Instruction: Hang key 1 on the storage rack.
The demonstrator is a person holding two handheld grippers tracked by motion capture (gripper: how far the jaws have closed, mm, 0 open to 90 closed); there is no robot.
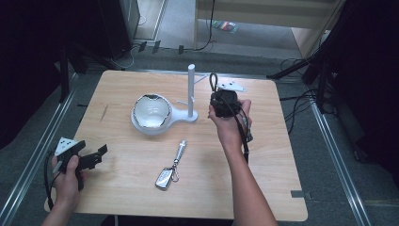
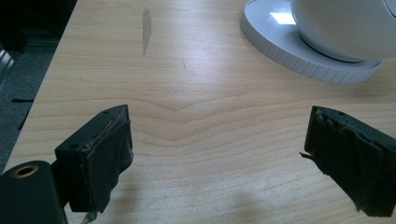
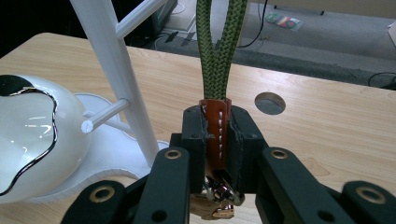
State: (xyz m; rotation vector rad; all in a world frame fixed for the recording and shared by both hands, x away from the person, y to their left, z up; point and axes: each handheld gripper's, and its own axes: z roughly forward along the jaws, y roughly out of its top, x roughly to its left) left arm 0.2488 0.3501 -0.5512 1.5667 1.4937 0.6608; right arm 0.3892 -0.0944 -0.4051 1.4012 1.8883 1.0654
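The olive braided cord loop with an orange stitched leather tab (image 3: 215,126) stood upright, clamped at the tab by the right gripper (image 3: 216,140), just beside the white pegged stand (image 1: 191,92) and white bowl (image 1: 151,110). The left gripper (image 2: 219,154) rested with jaws apart over the bare wooden table (image 2: 201,116). No legible writing was seen.

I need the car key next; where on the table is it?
In the high view the car key lies near the table's front edge, centre, beside the metal keyring fob, in front of the white bowl.

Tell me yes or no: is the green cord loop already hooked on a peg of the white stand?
No: the green cord loop stands clear of the white stand, its leather tab clamped in the right gripper.
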